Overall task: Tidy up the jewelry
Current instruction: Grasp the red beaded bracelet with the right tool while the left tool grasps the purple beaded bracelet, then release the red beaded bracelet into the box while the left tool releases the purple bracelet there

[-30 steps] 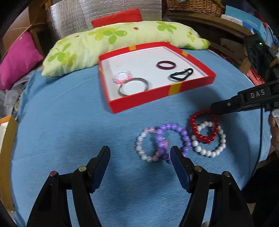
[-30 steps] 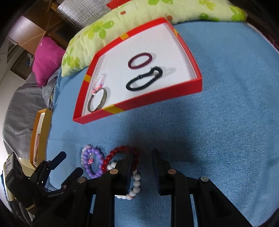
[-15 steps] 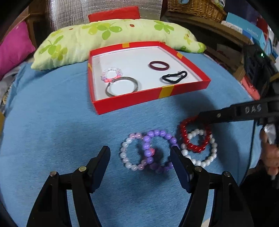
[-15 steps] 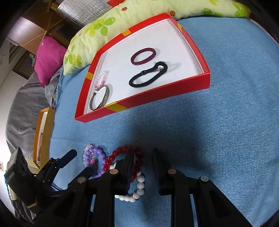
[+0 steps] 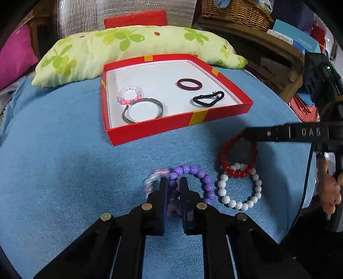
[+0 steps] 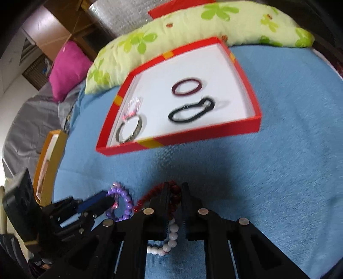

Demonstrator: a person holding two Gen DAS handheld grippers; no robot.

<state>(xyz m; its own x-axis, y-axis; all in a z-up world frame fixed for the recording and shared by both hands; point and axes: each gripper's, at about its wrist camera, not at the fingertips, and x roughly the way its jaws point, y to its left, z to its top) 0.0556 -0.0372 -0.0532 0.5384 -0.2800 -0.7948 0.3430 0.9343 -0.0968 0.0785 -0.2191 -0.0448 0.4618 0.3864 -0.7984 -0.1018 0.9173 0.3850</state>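
A red box (image 5: 220,113) with a white floor holds a silver bangle (image 5: 143,113), a pink clear bead bracelet (image 5: 130,98), a maroon ring band (image 5: 189,83) and a black hair tie (image 5: 208,99). On the blue cloth lie a purple bead bracelet (image 5: 199,176), a pale pink one (image 5: 153,179), a red one (image 5: 225,158) and a white one (image 5: 238,193). My left gripper (image 5: 172,190) is shut on the overlapping purple and pale pink bracelets. My right gripper (image 6: 174,194) is shut on the red bracelet (image 6: 145,198), above the white beads (image 6: 171,236).
A green-flowered pillow (image 5: 133,49) lies behind the box. A magenta cushion (image 5: 12,55) is at far left, a wicker basket (image 5: 233,10) at the back right. An orange-framed box (image 6: 47,161) sits off the cloth's left edge.
My left gripper went from wide open to shut on the purple and pale pink bracelets. My right gripper closed tighter on the red bracelet.
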